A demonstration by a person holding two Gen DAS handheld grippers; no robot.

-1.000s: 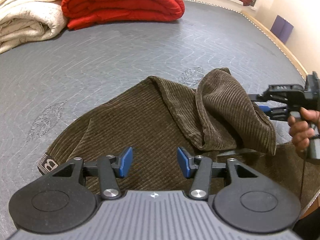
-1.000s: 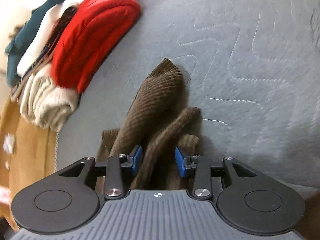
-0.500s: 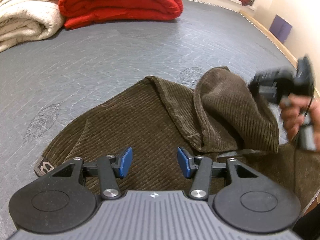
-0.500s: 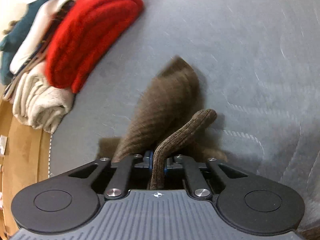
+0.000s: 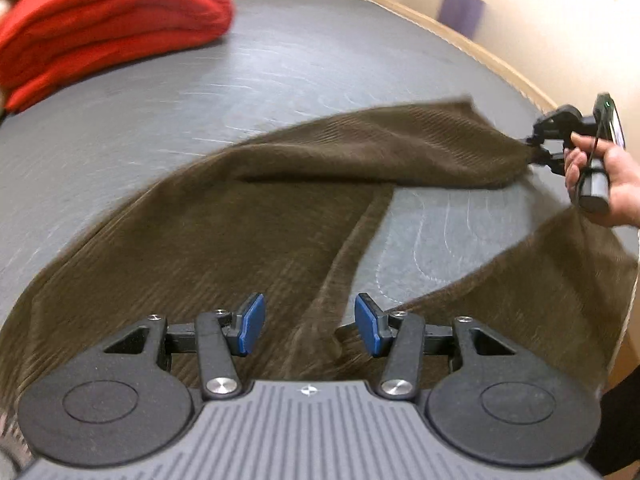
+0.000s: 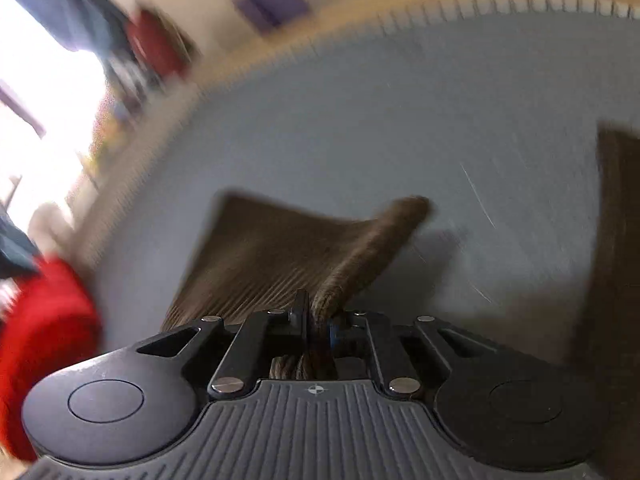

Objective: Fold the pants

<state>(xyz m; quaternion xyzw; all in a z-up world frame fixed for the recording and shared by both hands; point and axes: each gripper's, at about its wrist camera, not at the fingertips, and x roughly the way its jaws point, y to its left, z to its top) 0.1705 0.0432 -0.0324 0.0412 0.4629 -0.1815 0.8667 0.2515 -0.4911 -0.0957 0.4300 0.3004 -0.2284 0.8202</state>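
Brown corduroy pants (image 5: 248, 232) lie spread on the grey quilted bed (image 5: 280, 68). My left gripper (image 5: 310, 324) is open, low over the crotch area, with the inner seam between its blue pads (image 5: 253, 322). My right gripper (image 5: 538, 148) is at the far right, shut on the end of the far pant leg (image 5: 400, 140), which it holds stretched out above the bed. In the blurred right wrist view the gripper (image 6: 316, 328) is shut on that brown cloth (image 6: 280, 256). The near leg (image 5: 540, 280) runs off to the right.
A folded red blanket (image 5: 104, 28) lies at the back left of the bed and shows in the right wrist view (image 6: 40, 332). The bed's wooden edge (image 5: 492, 56) and a cream wall run along the right side.
My right gripper shut on the bunched pant leg and pulled it out to the right, so the leg is now unfolded and stretched. My left gripper stayed open over the pants.
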